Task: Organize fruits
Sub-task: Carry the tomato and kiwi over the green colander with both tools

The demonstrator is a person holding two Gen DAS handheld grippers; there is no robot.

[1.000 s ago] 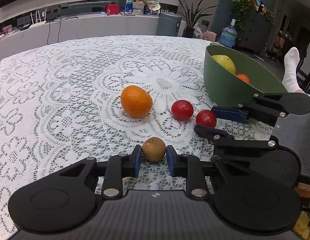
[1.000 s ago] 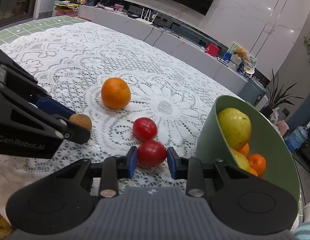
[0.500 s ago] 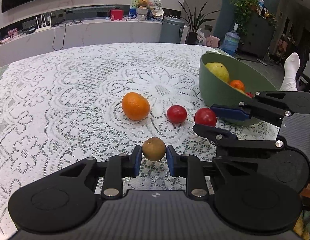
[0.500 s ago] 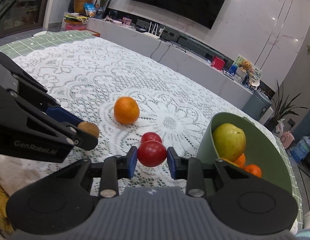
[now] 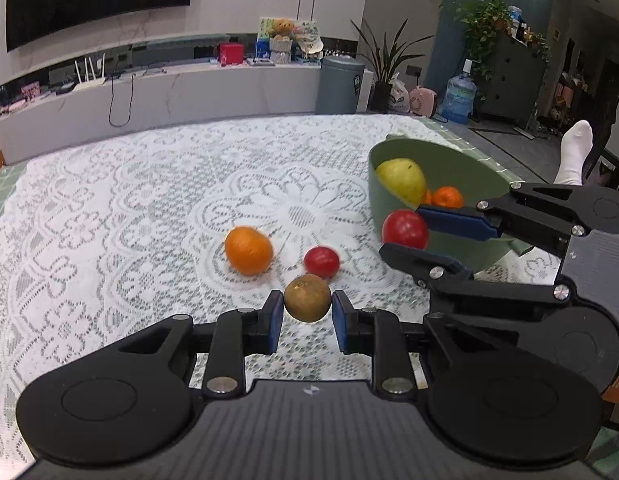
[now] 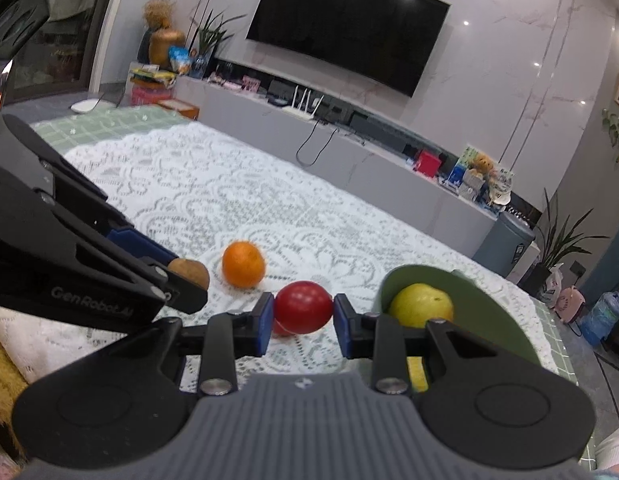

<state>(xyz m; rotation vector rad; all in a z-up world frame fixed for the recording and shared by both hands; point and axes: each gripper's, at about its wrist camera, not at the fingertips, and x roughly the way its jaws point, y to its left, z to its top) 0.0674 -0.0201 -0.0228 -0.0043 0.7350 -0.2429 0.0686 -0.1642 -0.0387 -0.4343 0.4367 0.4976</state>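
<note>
Lace tablecloth (image 5: 109,240), left tool (image 5: 308,312) grasping rough brown fruit (image 5: 308,298), right tool (image 6: 304,314) grasping glossy red fruit (image 6: 304,307)

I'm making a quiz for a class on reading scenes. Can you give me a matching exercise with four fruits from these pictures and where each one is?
Things:
1. brown fruit
2. orange
3. pear
4. bigger red fruit

Places:
A. in the green bowl
B. between the pads of the right gripper
C. lying on the lace tablecloth
D. between the pads of the left gripper

Pairs: 1-D, 2-C, 3-A, 4-B
</note>
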